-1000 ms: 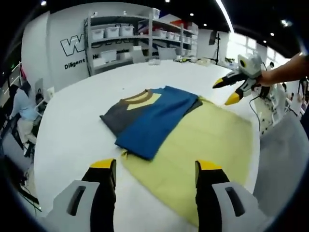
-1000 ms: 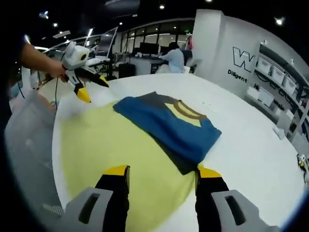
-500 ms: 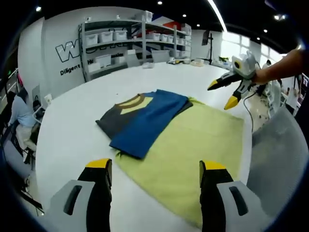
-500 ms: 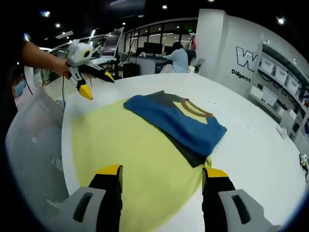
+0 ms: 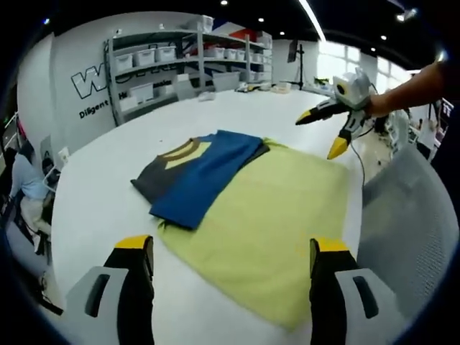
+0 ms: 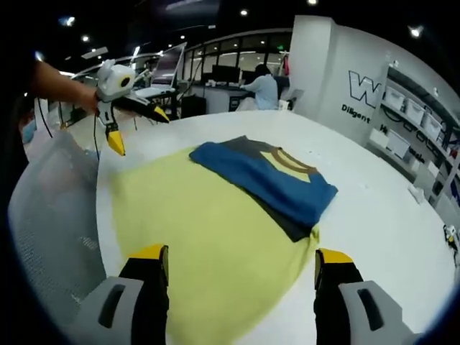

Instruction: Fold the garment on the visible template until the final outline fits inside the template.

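left hand-held gripper (image 5: 227,248): hanging above the near edge of the tabletop, jaws standing wide apart, gripping nothing; also showing in the right gripper view (image 6: 133,126) up left, held in a hand, jaws spread, nothing between them.
right hand-held gripper (image 6: 239,260): hovering over the near tabletop edge, jaws gaping wide, carrying nothing; also showing in the left gripper view (image 5: 322,131) up right, in a hand (image 5: 376,105), jaws parted, clear of the cloth.
garment (image 5: 195,169): lying folded ahead of the left hand-held gripper, blue panel on top, dark grey layer under it, yellow patch with brown collar band showing at the far end. In the right gripper view (image 6: 267,182) it is sitting ahead and slightly right of the jaws.
template (image 5: 267,223): yellow-green sheet lying flat on the tabletop, running from just ahead of both hand-held grippers to the garment. Garment is overlapping the template's far-left side as seen from the left hand-held gripper; part of the grey layer is lying past the template edge onto bare white surface.
tabletop (image 5: 108,194): white, rounded, carrying template and garment.
chair (image 5: 407,208): grey mesh back sitting just right of the left hand-held gripper.
shelving (image 5: 180,61): rack with white bins standing against the wall, well beyond the garment.
person (image 6: 264,88): sitting at a desk far ahead of the right hand-held gripper.
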{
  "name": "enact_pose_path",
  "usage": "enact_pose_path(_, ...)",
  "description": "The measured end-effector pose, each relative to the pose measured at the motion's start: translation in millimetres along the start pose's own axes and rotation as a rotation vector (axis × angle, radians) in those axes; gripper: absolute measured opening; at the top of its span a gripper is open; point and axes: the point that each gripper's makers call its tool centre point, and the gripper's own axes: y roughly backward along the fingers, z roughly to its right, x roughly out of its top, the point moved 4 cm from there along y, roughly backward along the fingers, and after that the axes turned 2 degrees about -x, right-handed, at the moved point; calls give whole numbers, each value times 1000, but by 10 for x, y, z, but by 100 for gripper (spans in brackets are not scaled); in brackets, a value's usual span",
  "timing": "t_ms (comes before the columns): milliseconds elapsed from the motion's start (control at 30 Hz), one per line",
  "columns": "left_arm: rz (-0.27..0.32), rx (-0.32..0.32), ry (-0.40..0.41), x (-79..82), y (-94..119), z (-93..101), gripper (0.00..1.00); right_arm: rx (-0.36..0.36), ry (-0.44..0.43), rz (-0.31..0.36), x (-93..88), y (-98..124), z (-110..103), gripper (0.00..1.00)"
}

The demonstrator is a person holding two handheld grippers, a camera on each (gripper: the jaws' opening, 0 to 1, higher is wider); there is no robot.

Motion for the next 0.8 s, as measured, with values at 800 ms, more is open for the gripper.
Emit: enact_pose_path(800,3,-133,-136,-181,57,441,79,69,62,-55,-312,310,-426,69)
